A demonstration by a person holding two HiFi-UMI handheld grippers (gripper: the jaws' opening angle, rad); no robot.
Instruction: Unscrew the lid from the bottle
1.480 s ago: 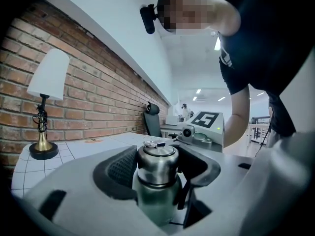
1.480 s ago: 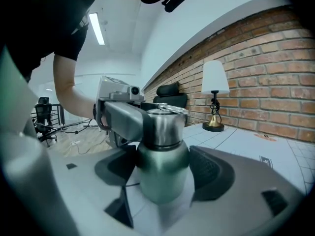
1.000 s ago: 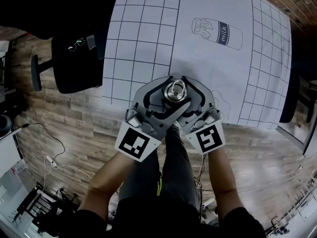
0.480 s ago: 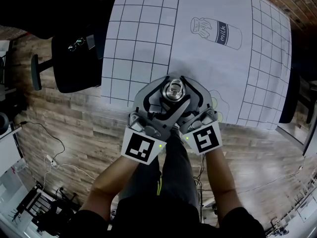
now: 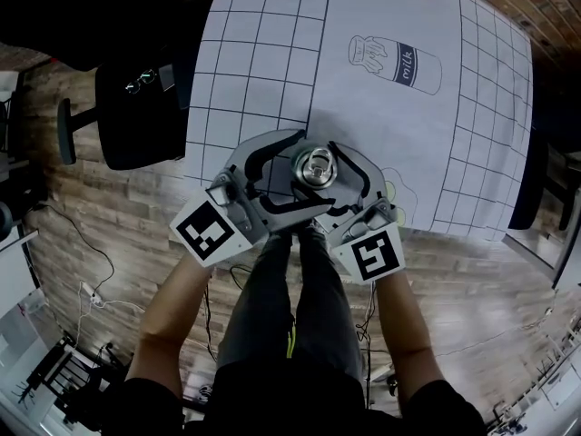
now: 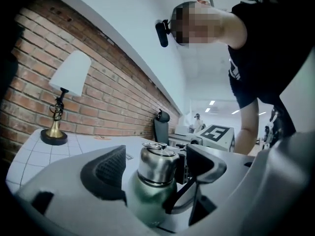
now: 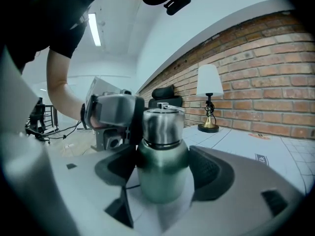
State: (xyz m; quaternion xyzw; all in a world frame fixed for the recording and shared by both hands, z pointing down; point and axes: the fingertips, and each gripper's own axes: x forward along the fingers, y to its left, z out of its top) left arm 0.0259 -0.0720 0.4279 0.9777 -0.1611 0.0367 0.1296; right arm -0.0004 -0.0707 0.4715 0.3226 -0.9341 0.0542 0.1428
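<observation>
One slick-looking, rigid steel bottle (image 7: 162, 183): my right hand-held gripper (image 7: 161, 168) clamps its body; my left hand-held gripper (image 6: 153, 165), just opened, straddles the lid (image 6: 158, 168).

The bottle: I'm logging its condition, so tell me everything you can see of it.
The bottle is a dull green metal flask with a rounded shoulder, upright at the near edge of the table. Its shiny steel lid, topped by a folded ring, is still on. The right claw clamps the body. The left claw, whose jaws have just opened, brackets the lid without touching it.
</observation>
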